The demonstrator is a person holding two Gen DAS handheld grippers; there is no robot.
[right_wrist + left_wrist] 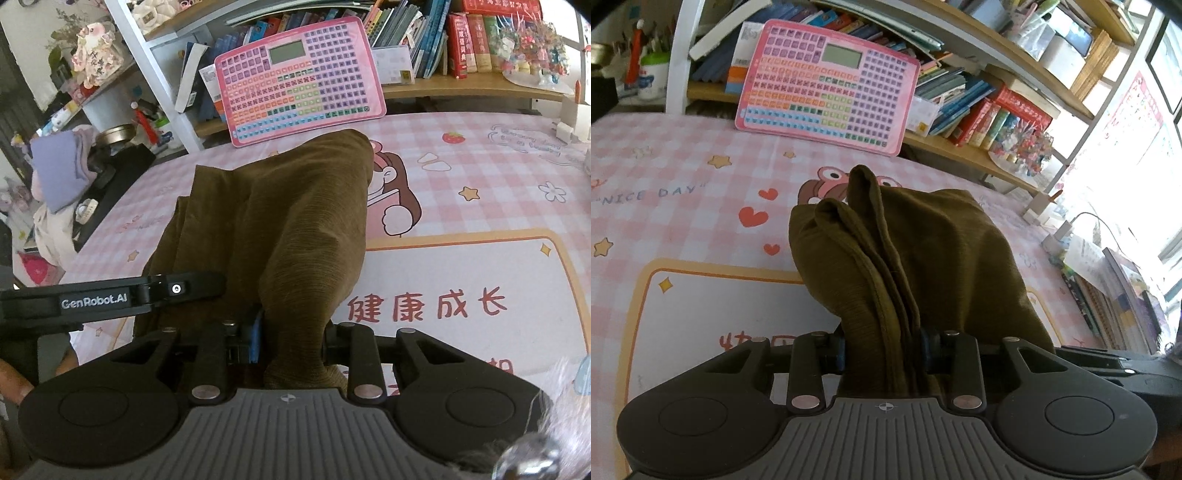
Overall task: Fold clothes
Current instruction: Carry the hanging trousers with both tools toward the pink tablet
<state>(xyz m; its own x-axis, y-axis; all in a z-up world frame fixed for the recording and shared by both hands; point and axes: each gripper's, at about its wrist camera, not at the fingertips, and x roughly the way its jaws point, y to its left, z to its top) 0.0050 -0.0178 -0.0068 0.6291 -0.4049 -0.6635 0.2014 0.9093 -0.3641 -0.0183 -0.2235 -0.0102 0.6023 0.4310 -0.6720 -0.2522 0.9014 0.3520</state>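
Olive-brown ribbed garment (912,258) is clamped in both of my grippers at once. My left gripper (882,349) is clenched on a bunch of its edges: several hemmed layers stand gathered between the blue-padded fingers (839,350) and rise in upright folds ahead of the tool. My right gripper (291,341) is likewise closed on the cloth, with a thick roll of fabric pressed between its fingers; one blue pad (257,338) shows at the left of the roll, the other is covered by cloth.

In the right wrist view, the arm of my left tool crosses the left side, touching the fabric. The garment drapes forward from both grips; whether its far end rests on the surface I cannot tell.

Beneath it lies a pink checked mat (480,166) printed with hearts, stars, a cartoon figure and a white panel bordered in orange. At the mat's far edge a pink keyboard-style toy board (299,77) leans against a wooden bookshelf (461,90) packed with books. A pile of lilac and pale cloth (55,173) sits off the mat's left side in the right wrist view.
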